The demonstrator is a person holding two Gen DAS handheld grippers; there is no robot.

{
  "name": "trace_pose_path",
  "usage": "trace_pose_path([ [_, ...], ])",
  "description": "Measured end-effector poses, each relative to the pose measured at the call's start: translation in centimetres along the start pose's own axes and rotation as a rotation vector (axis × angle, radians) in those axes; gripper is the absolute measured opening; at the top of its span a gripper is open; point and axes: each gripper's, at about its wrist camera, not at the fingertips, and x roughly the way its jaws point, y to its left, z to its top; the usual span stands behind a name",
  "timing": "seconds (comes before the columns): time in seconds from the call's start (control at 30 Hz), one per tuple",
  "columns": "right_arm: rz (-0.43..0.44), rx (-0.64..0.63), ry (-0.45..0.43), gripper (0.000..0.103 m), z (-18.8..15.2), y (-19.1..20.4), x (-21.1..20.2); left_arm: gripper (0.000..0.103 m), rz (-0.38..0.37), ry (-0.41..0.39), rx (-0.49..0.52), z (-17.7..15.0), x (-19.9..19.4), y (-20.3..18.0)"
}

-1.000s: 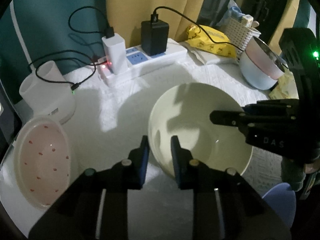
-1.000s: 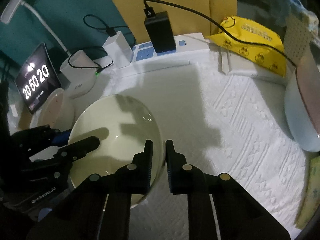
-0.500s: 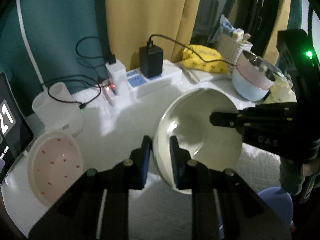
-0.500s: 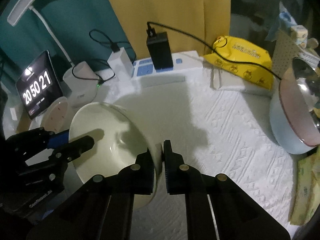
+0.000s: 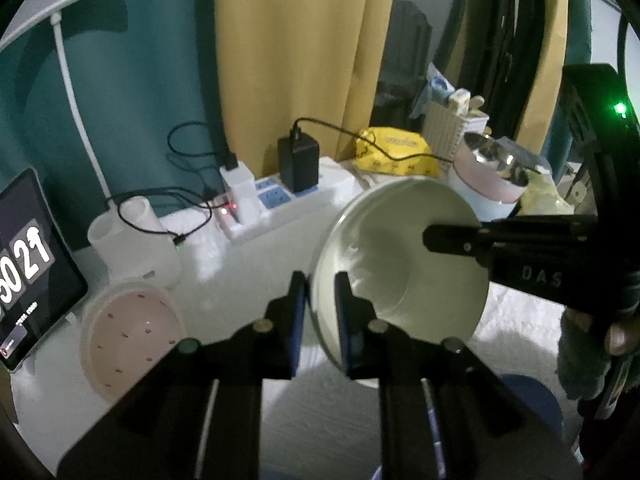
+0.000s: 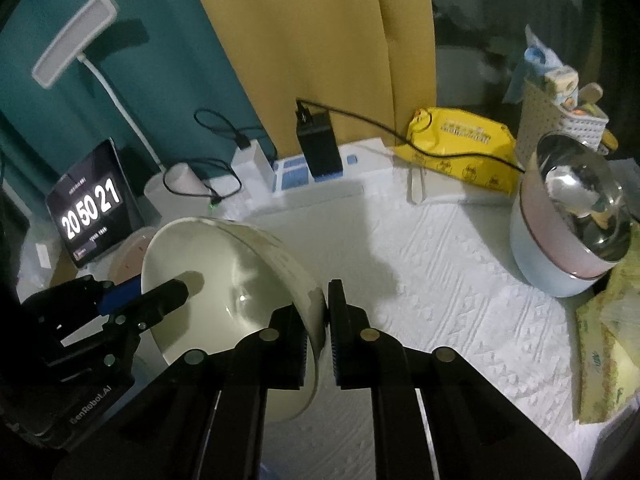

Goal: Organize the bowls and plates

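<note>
Gripping one cream bowl (image 5: 400, 264) by opposite rim edges: my left tongs (image 5: 320, 312) and right tongs (image 6: 324, 316) each clenched on its wall, the left having just tightened. Bowl held clear above the white worktop (image 6: 440, 280), tipped steeply, its mouth facing away from me toward the left tongs' side. Readable: "DAS" on the right tongs' body, "GenRobot.AI" on the left's, "20 50 21" on the clock screen (image 6: 94, 208). Near left: pink speckled bowl (image 5: 128, 336).
</note>
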Motion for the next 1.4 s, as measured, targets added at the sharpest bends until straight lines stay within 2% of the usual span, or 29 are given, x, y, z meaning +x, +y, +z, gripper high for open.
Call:
trace_pose_path([
  [0.37, -0.006, -0.004, -0.059, 0.012, -0.3, 1.4, -4.2, 0.015, -0.002, -0.062, 0.008, -0.4, -3.8, -1.0],
  [0.83, -0.003, -0.002, -0.076, 0.012, -2.2, 3.0, -7.5, 0.015, -0.007, -0.091, 0.01, -2.1, -7.6, -1.9],
  [1.4, 0.001, 0.015, -0.031, 0.012, -7.2, 4.6, -8.8, 0.015, -0.027, -0.057, -0.029, -7.6, -9.9, -2.4],
])
